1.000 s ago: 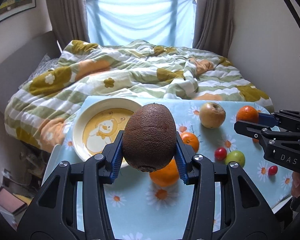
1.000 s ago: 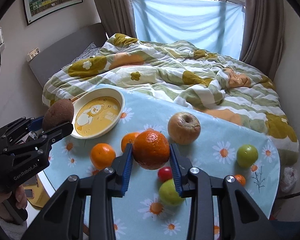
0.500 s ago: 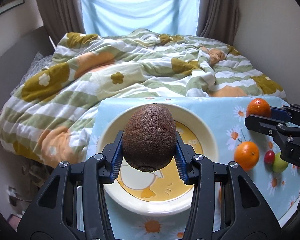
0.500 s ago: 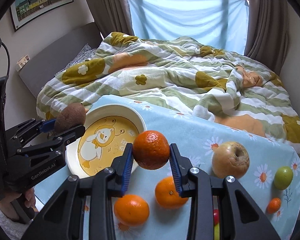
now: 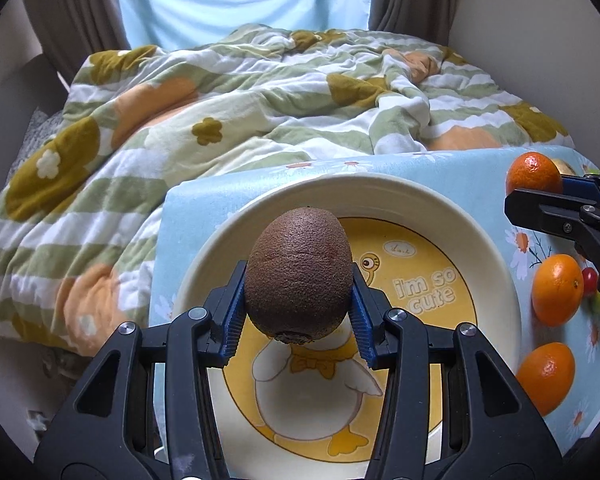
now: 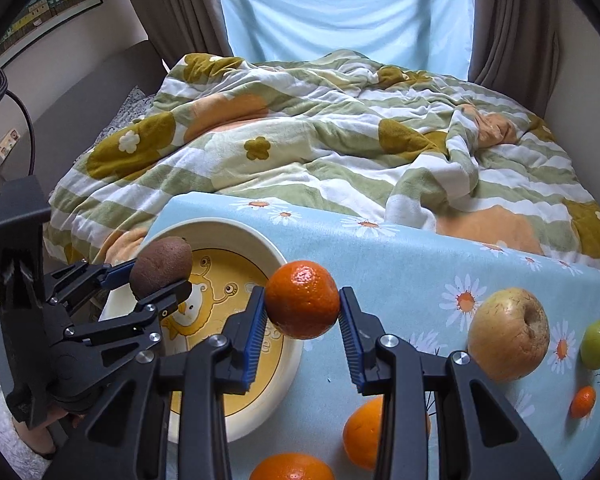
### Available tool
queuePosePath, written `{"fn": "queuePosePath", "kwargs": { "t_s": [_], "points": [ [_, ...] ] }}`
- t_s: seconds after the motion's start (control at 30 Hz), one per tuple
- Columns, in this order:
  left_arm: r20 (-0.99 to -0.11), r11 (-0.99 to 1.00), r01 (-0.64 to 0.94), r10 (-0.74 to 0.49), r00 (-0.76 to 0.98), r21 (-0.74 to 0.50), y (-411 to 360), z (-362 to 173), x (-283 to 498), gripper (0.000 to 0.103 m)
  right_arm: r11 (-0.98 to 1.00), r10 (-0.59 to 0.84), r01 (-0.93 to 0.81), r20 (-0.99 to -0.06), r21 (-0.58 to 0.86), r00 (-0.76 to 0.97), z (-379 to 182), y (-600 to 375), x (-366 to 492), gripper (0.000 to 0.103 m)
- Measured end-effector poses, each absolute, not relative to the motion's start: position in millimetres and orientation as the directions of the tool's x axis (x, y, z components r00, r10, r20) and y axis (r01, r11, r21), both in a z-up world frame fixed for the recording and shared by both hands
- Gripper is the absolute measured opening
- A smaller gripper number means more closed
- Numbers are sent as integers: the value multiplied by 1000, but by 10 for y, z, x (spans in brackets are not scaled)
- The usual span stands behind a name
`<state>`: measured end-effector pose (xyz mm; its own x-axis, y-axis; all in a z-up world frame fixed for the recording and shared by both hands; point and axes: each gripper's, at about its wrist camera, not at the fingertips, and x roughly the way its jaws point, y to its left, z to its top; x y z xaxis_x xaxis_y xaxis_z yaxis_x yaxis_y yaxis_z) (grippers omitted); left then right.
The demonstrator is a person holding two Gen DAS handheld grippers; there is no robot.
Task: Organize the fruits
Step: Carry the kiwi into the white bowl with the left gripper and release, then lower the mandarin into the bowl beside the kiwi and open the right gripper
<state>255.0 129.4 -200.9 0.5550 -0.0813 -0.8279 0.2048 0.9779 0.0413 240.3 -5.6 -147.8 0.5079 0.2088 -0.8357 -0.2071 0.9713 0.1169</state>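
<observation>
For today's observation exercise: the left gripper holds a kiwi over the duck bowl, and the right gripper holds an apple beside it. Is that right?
Not quite. The right gripper holds an orange, as the right wrist view shows; the apple lies on the table. The left gripper does hold the kiwi over the duck bowl.

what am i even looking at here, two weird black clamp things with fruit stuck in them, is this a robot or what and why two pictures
No robot: a person holds one black claw in each hand, and a fisheye camera on each looks out along its fingers, so each picture is one claw's own view. The left claw grips a brown kiwi over a cream bowl with a duck drawing. The right claw grips a mandarin near the bowl's edge. On the daisy-print tablecloth lie more oranges, a yellowish apple, a green fruit and a small orange fruit. Behind is a bed with a flowered quilt.
</observation>
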Motion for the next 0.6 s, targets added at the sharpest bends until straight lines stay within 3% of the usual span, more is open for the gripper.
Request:
{"fn": "queuePosePath", "kwargs": {
  "t_s": [0.23,0.3,0.33,0.37,0.4,0.6],
  "points": [
    [-842,970,240,-106,530,29,1285,-2101,2655,53,980,180,-168,-842,108,509,-1506,-89,2477,33],
    [-842,970,241,-100,531,37,1278,-2101,2652,59,981,176,-158,-841,109,511,-1500,-108,2492,33],
    [-836,970,240,-98,540,41,1282,-2080,2640,72,982,173,-155,-841,108,513,-1495,-112,2500,33],
    [-828,969,242,-103,550,40,1282,-2051,2632,96,982,172,-153,-840,107,515,-1491,-120,2506,33],
    [-823,969,245,-113,556,33,1289,-2019,2625,103,983,170,-151,-839,106,516,-1483,-126,2512,33],
    [-827,970,241,-115,550,26,1323,-1932,2556,103,983,169,-153,-834,104,525,-1423,-153,2529,33]
  ]
}}
